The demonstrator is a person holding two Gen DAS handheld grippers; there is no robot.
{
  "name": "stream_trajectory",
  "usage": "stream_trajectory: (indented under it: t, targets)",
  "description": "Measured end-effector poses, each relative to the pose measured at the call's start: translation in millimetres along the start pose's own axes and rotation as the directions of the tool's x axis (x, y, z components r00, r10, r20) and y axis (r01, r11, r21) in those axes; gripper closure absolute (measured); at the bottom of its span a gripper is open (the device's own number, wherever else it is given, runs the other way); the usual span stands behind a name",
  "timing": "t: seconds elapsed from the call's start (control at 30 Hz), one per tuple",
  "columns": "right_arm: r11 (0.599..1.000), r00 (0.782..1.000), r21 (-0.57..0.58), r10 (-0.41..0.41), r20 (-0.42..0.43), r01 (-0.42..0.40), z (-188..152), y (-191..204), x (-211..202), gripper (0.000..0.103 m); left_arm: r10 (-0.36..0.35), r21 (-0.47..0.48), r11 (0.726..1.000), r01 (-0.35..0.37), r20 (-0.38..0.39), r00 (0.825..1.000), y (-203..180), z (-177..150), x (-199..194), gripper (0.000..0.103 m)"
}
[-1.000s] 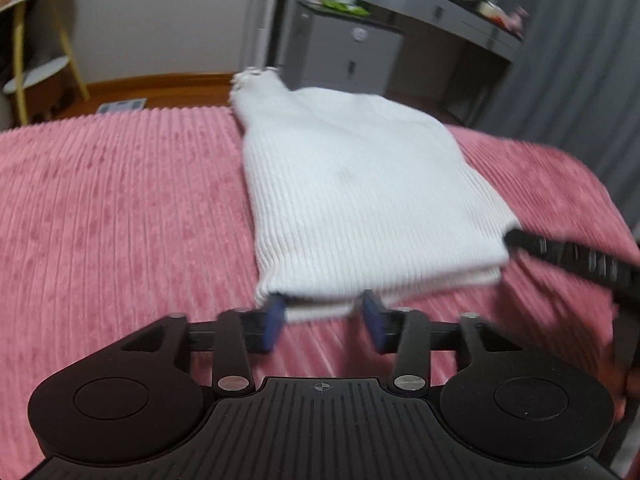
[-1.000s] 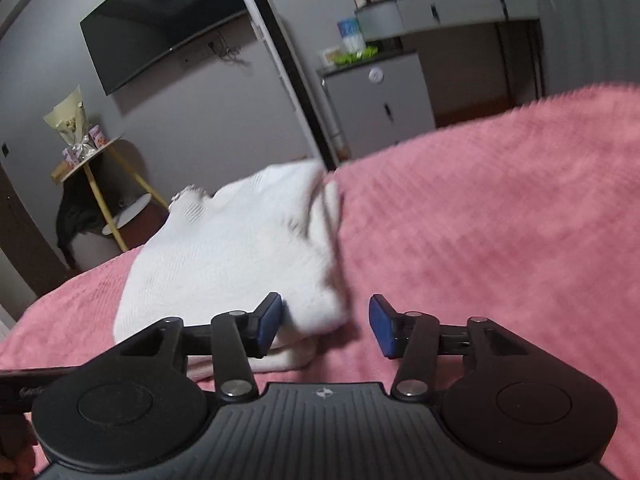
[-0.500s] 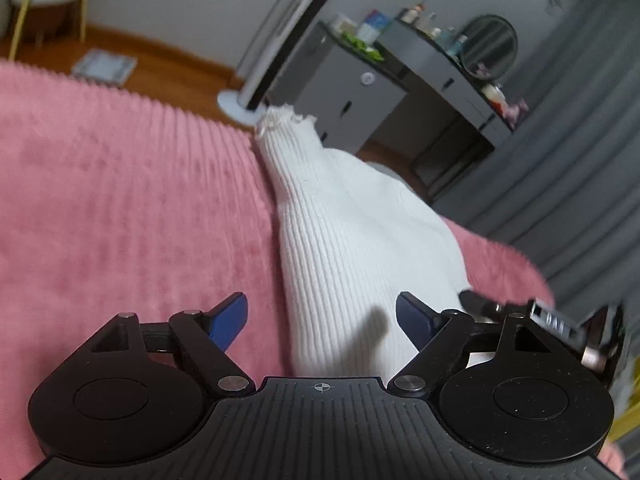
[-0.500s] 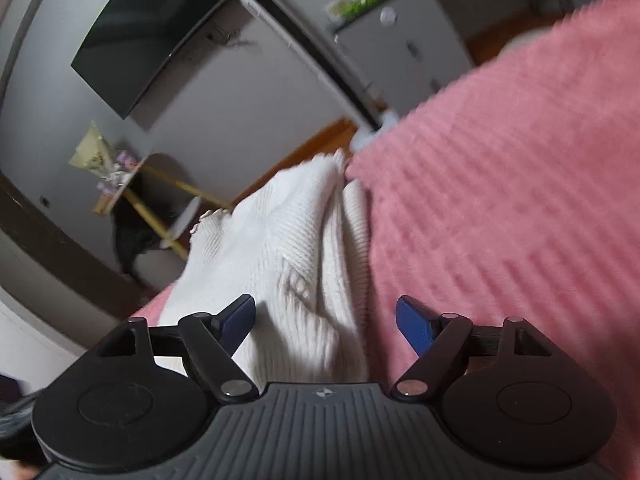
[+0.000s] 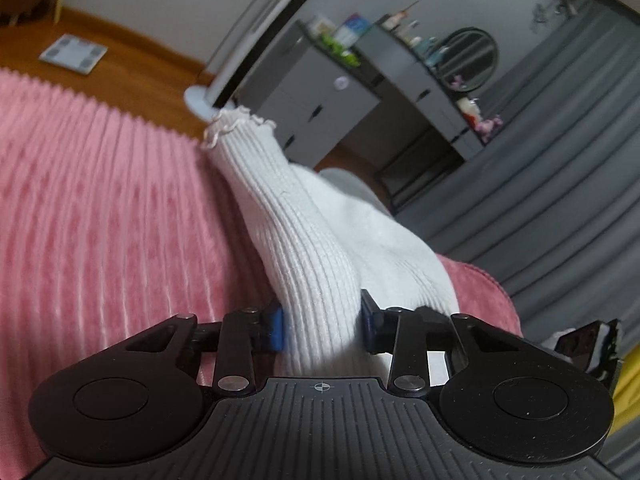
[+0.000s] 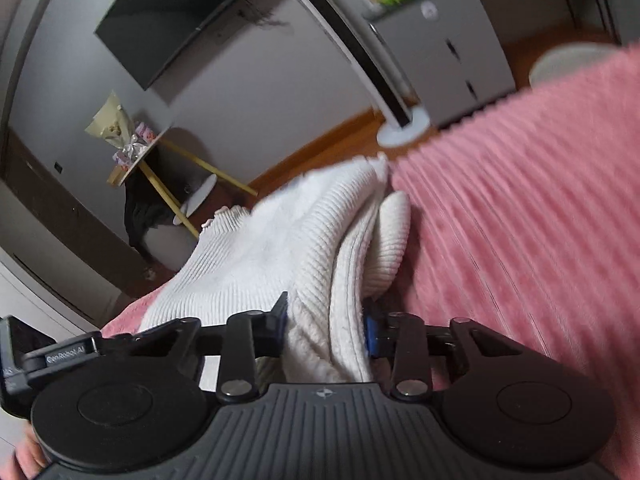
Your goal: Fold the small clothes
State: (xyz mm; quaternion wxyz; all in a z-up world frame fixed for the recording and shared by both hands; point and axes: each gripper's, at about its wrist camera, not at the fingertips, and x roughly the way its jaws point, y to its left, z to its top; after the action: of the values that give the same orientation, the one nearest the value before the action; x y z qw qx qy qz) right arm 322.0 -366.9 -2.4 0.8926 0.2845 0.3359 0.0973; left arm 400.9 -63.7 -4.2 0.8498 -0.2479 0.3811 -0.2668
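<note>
A white ribbed knit garment (image 5: 316, 240) with a frilled cuff lies folded on the pink ribbed bedspread (image 5: 100, 208). My left gripper (image 5: 322, 326) is shut on its near left edge, the fabric bunched thick between the blue pads. In the right wrist view the same garment (image 6: 272, 256) shows several stacked layers, and my right gripper (image 6: 325, 326) is shut on its near right edge. The other gripper shows at the frame edge in each view. Both held edges rise off the bed.
The bedspread (image 6: 520, 220) runs to the bed's far edge. Beyond it stand a grey cabinet (image 5: 320, 96), a dresser with a round mirror (image 5: 468, 60), grey curtains (image 5: 560, 168), a wall television (image 6: 176, 12) and a yellow-legged side table (image 6: 160, 168).
Both grippers went from open beside the garment's near edge to shut on it. The views have tilted and the near edge has come up off the bedspread.
</note>
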Motion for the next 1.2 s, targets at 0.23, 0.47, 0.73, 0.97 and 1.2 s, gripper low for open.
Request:
stream_trajectory:
  t: [0.23,0.47,0.73,0.97,1.2]
  targets:
    - [0.987,0.996,-0.161,0.026,0.084,-0.012,-14.7,70.3,-39.3,0.075,0.052,0.147,0.987,-0.058,0.046,0.998,-18.8,-2.5,-71.9,0.064]
    - [0.983,0.997,-0.170,0.072,0.029,-0.066,-73.3,115.7,-36.8,0.067,0.332,0.182,0.923,-0.338,0.065,0.941,7.6,-46.7,-120.3,0.054]
    - [0.994,0.998,0.096,0.039,0.058,-0.045,-130.6,83.6,-102.5,0.065,0.358,0.148,0.917,-0.370,0.100,0.928,3.3,-102.5,-174.4,0.031]
    - [0.947,0.984,0.281,0.174,-0.032,-0.158,-155.0,75.8,-80.2,0.029,0.324,0.056,0.944,-0.325,0.030,0.946,18.3,-122.8,-162.7,0.028]
    - [0.922,0.980,0.366,0.174,-0.095,-0.129,-154.3,84.9,-27.2,0.082,0.380,0.009,0.925,-0.380,-0.006,0.925,29.2,-117.1,-154.9,0.041]
